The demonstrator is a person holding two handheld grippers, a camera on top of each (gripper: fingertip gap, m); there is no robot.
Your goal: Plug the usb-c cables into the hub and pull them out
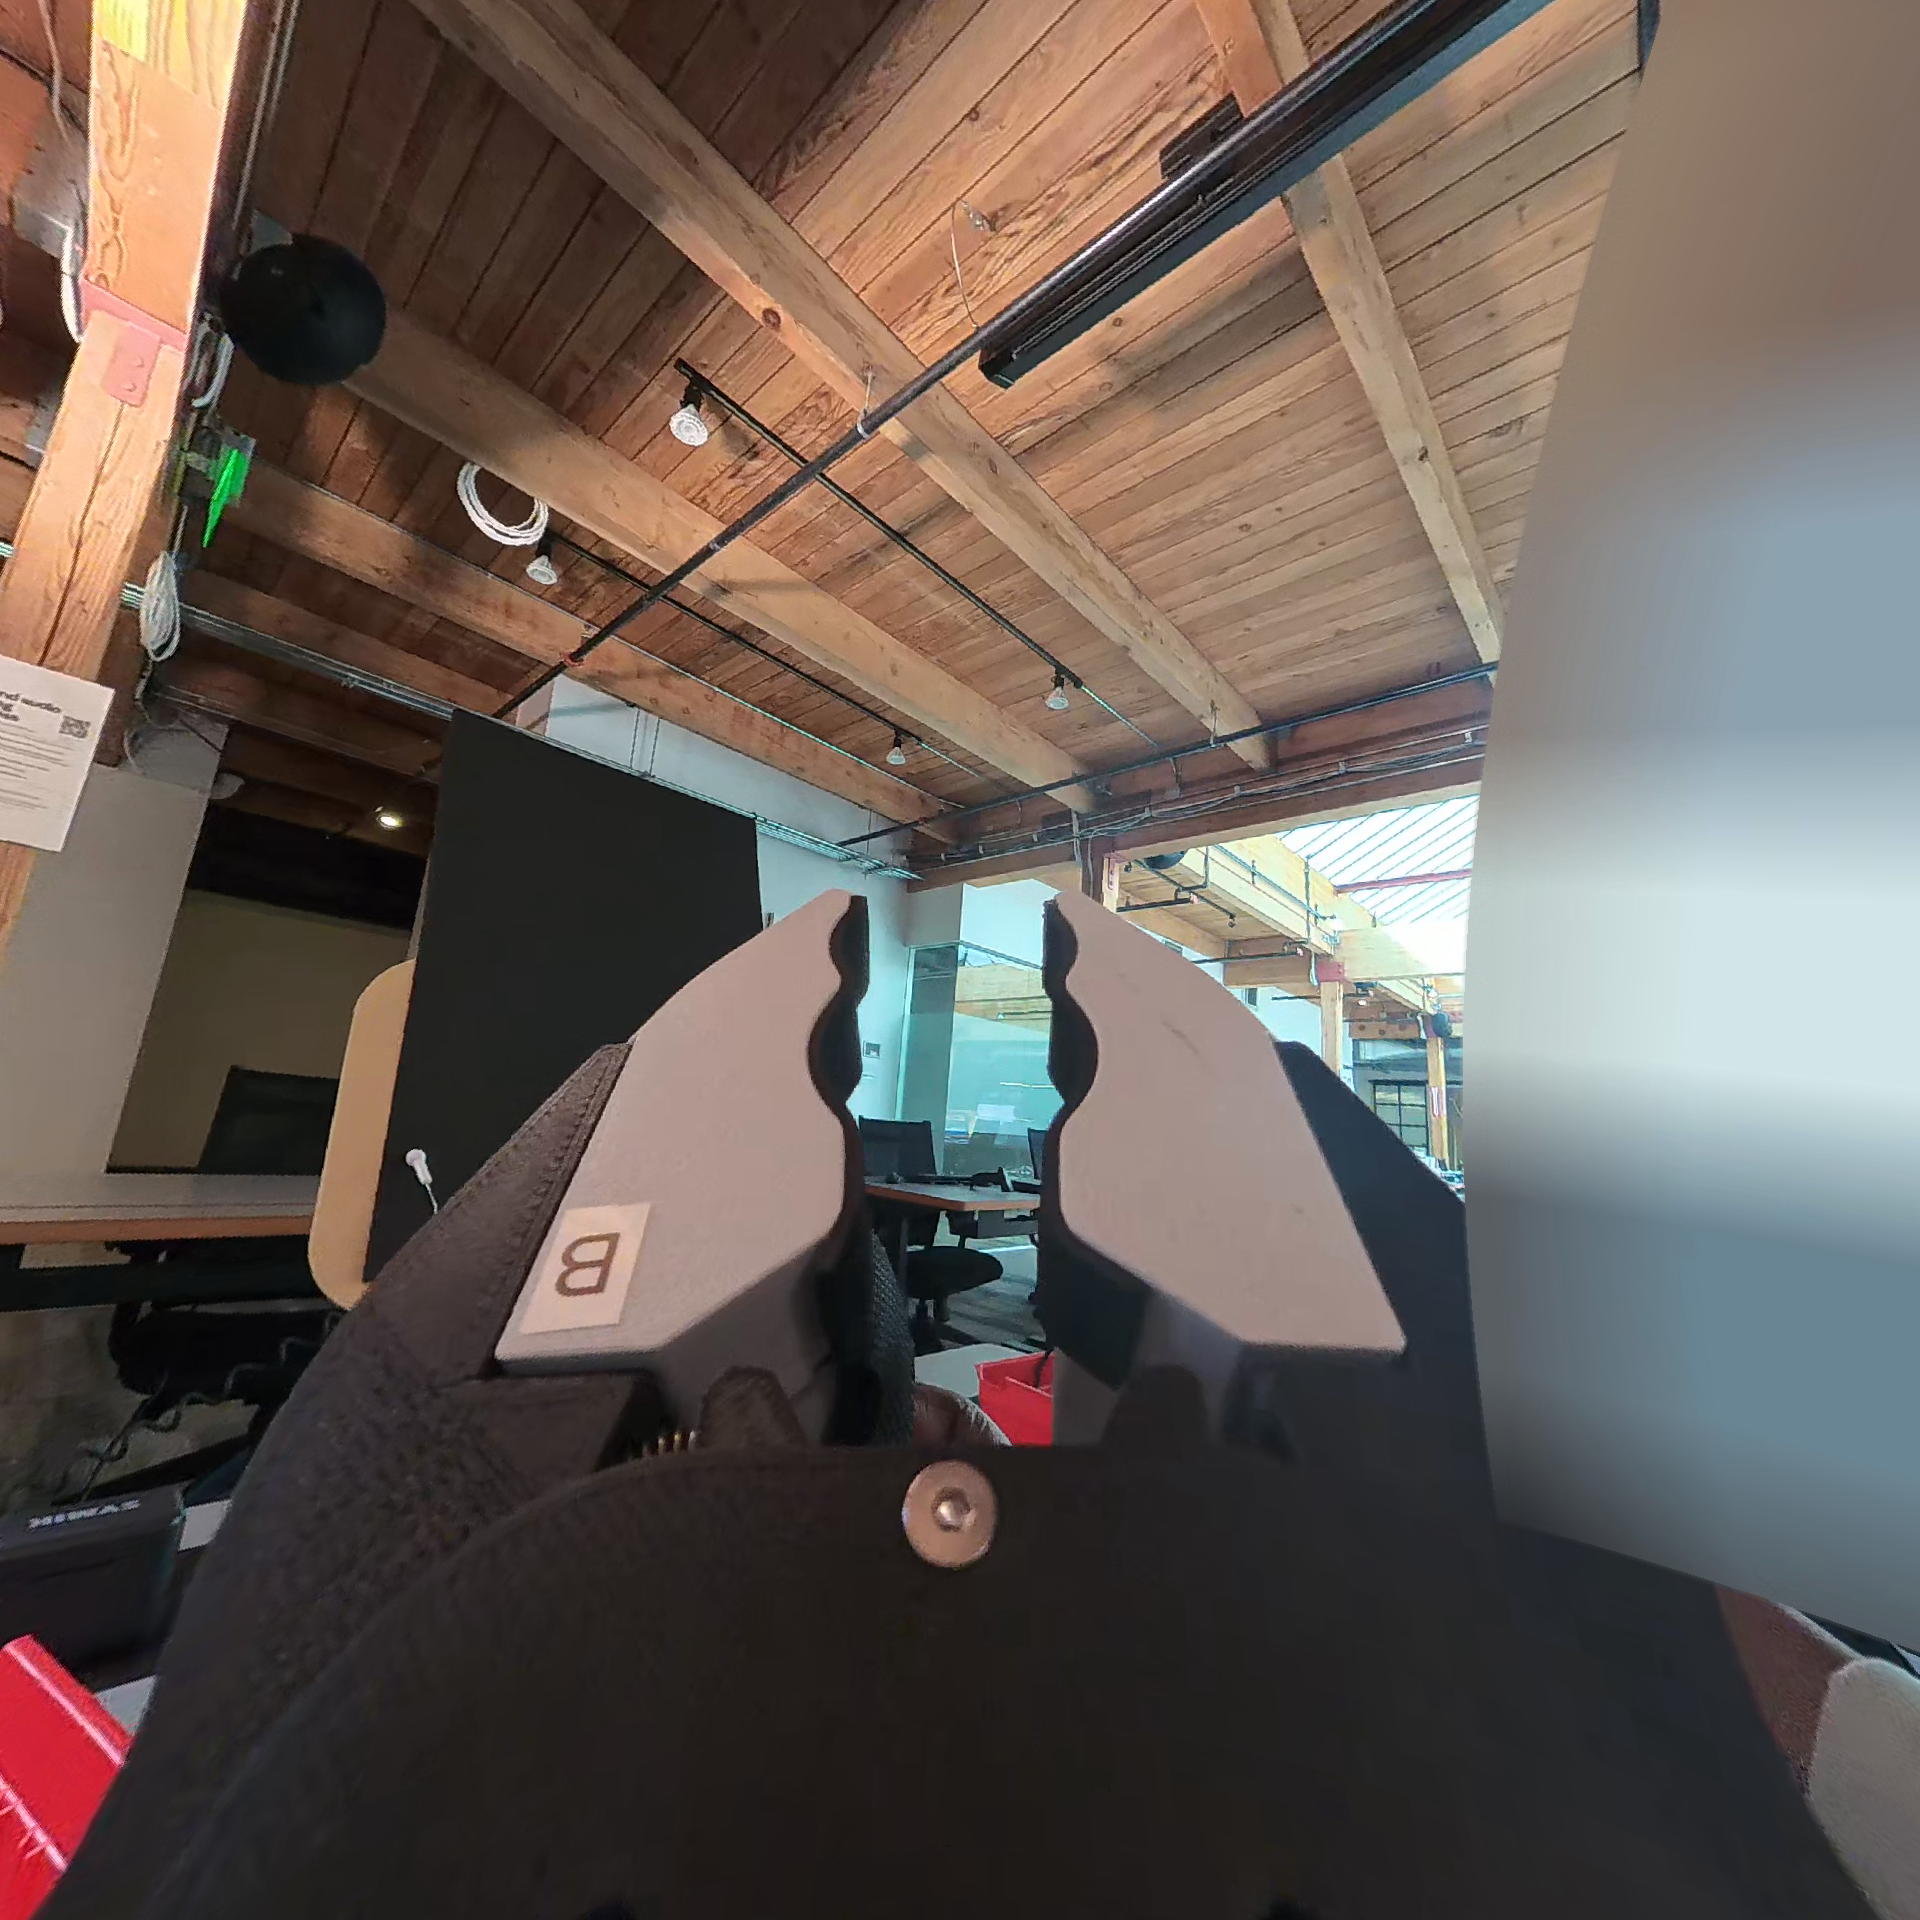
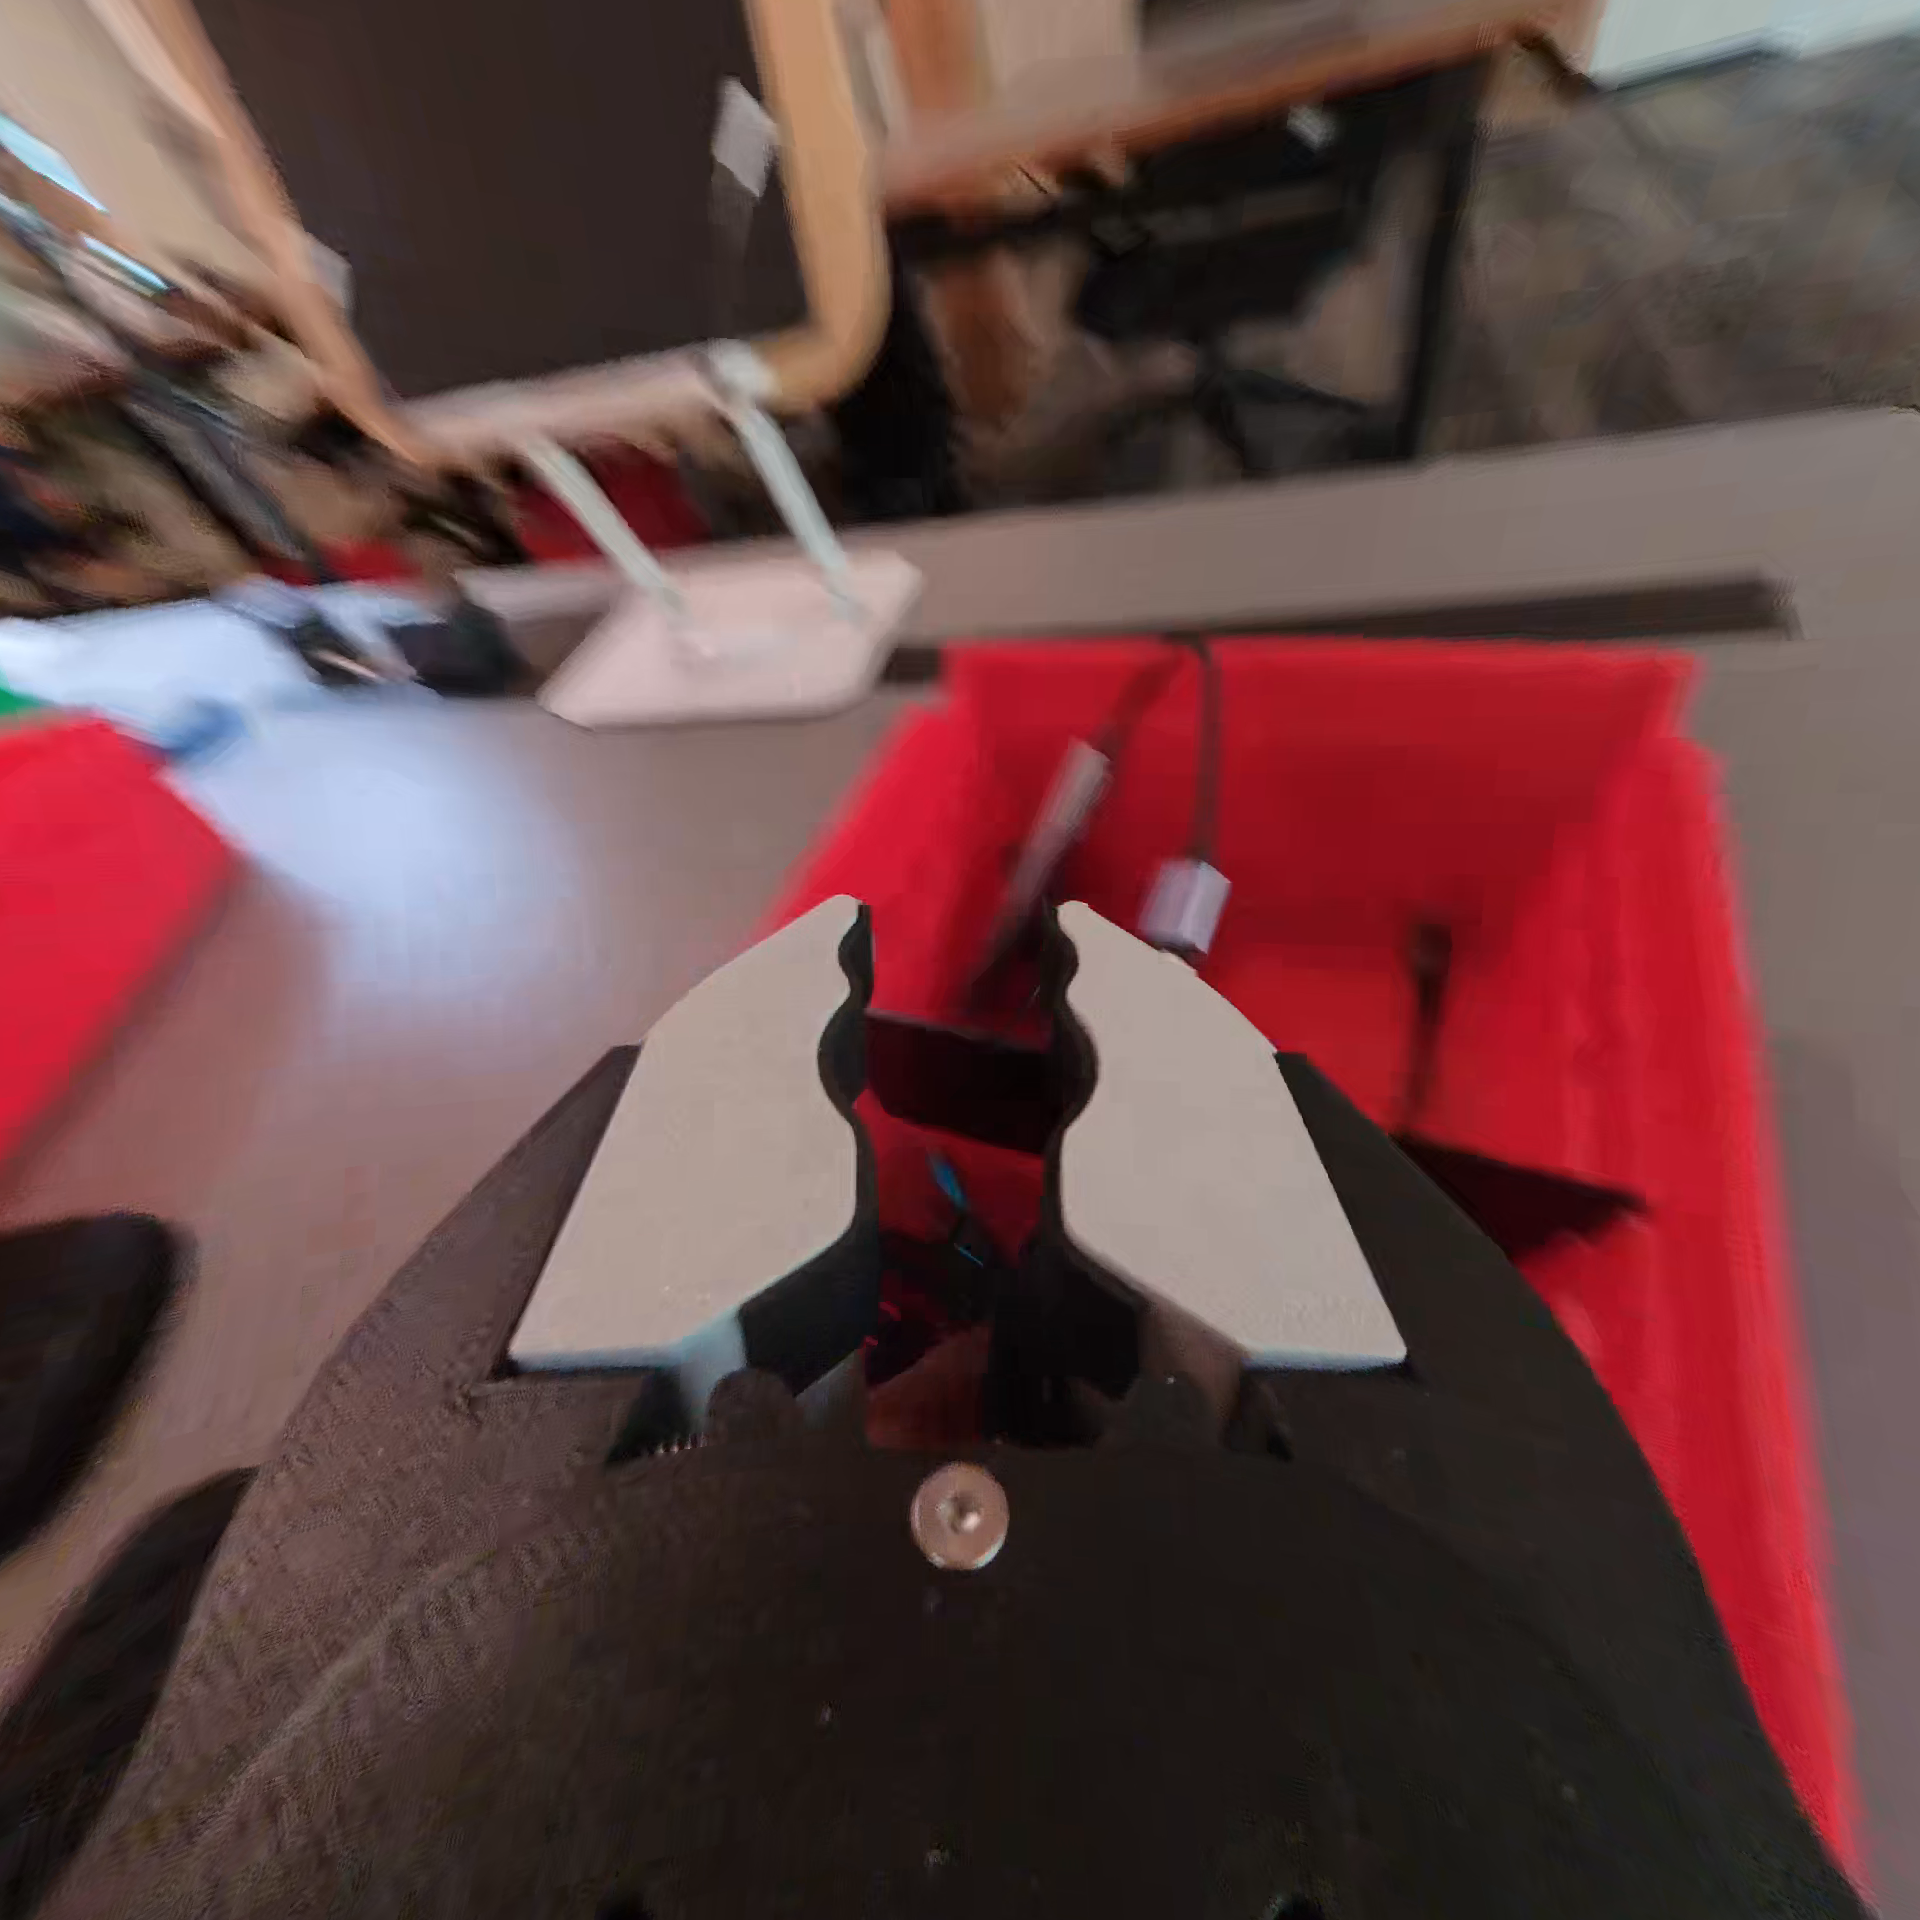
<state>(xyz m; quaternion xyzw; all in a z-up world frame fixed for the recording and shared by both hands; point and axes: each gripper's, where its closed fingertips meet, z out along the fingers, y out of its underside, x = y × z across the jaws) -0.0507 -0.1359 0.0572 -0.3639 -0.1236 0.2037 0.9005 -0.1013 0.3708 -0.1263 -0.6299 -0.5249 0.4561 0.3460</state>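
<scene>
Two grippers in view, each with fingers apart and holding nothing. The left gripper [image 1: 954,914] points up at a wooden ceiling [image 1: 1039,312]. The right gripper [image 2: 961,914] sits over a red bin [image 2: 1558,831] on a grey table [image 2: 416,935]. Inside the bin lie dark cables [image 2: 1205,748], one ending in a grey connector [image 2: 1184,904]. Hub not identifiable; view blurred.

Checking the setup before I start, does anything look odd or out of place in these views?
The left gripper is tilted up at the wooden ceiling, away from the work, fingers open and empty. The right gripper, open, faces the red bin holding cables; that view is motion-blurred.
</scene>
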